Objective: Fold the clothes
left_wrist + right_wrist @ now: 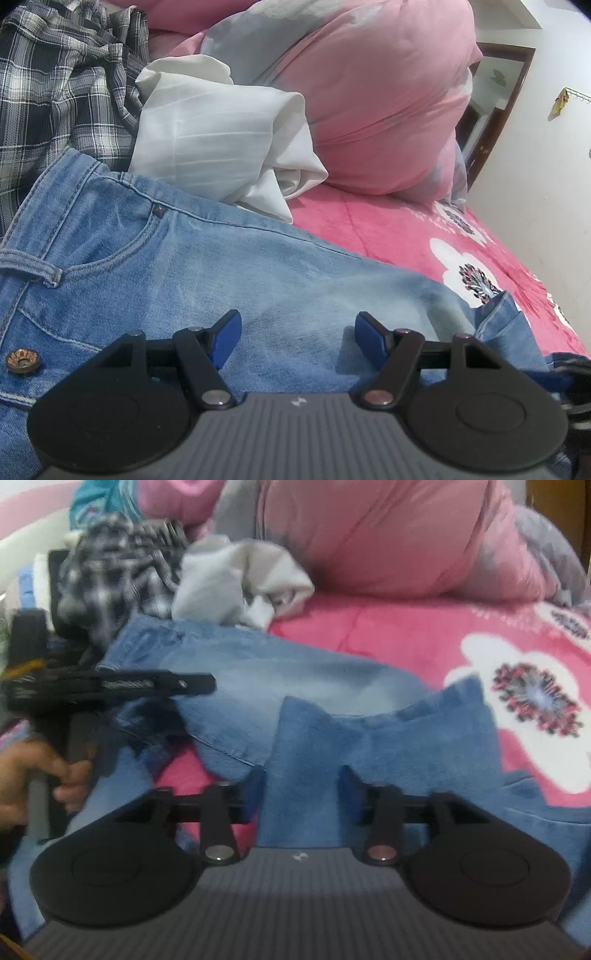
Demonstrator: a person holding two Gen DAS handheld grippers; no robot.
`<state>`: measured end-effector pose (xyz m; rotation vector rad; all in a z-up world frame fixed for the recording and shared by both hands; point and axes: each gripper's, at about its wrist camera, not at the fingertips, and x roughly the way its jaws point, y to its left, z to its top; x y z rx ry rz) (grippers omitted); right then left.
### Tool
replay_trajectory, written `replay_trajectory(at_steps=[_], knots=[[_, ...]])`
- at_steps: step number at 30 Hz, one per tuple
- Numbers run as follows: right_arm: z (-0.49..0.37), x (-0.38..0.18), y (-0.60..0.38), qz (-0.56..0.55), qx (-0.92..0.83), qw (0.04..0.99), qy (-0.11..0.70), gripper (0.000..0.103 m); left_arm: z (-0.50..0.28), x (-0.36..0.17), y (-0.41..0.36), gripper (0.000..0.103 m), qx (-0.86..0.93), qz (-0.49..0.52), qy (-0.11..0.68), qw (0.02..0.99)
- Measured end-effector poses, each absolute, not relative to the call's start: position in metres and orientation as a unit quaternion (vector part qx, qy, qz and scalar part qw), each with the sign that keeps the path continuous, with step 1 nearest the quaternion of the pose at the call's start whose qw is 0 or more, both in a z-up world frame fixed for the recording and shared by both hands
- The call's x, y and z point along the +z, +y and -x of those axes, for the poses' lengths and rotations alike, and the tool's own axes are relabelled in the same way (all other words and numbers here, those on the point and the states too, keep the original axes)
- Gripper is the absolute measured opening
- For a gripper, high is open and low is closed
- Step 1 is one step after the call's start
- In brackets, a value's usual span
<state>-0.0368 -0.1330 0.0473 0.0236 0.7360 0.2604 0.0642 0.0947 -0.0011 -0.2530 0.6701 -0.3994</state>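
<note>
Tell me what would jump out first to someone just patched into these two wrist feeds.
The light blue jeans spread across the pink floral bedspread fill the foreground of both views. Behind them sit a crumpled white garment and a plaid shirt at the left, against a big pink and grey duvet. The left claw hovers open over the jeans; in the blurred right view, the right claw has folded denim between its fingers.
</note>
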Motion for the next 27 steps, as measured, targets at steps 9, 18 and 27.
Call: replay_trajectory(at_steps=[9, 18, 27], knots=[[0.084, 0.093, -0.267, -0.054, 0.003, 0.952, 0.301, 0.09, -0.065, -0.003, 0.094, 0.07, -0.195, 0.122, 0.325, 0.917], [0.055, 0.025, -0.34, -0.12, -0.075, 0.888, 0.438, 0.035, -0.065, -0.004, 0.094, 0.072, -0.197, 0.125, 0.326, 0.916], [0.166, 0.079, -0.327, -0.162, -0.149, 0.919, 0.328, 0.002, -0.067, -0.003, 0.098, 0.072, -0.201, 0.138, 0.327, 0.913]])
